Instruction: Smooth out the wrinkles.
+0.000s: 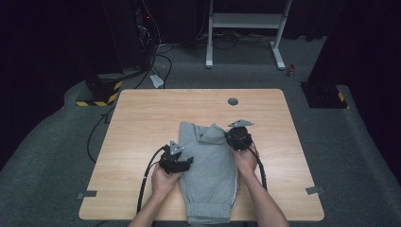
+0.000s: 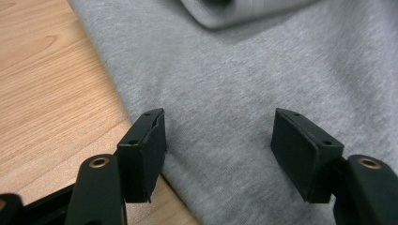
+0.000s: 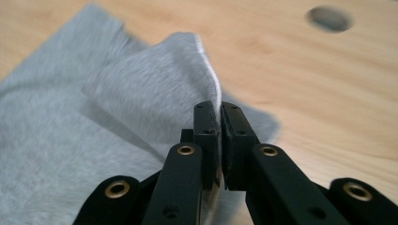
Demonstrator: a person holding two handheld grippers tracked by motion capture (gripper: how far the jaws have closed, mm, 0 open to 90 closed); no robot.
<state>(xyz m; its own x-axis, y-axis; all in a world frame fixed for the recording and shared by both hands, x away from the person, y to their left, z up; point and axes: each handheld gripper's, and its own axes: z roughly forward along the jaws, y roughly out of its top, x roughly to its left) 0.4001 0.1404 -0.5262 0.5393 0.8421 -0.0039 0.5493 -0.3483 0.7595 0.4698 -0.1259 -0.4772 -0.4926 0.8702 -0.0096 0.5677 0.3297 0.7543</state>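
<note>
- Right gripper: jaws closed on a raised fold of the grey garment; the cloth edge stands pinched between the two black pads and rises just above their tips. In the high view this gripper sits at the garment's upper right corner.
- Left gripper: jaws wide apart, nothing between the pads; flat grey cloth lies beneath and ahead of them. One pad hangs over the garment's side edge, where bare wooden table begins.
- Grey garment: spread lengthwise between the two grippers, its ribbed hem reaching the table's near edge.
- Round table hole: ahead of the right gripper, well clear of the cloth.
</note>
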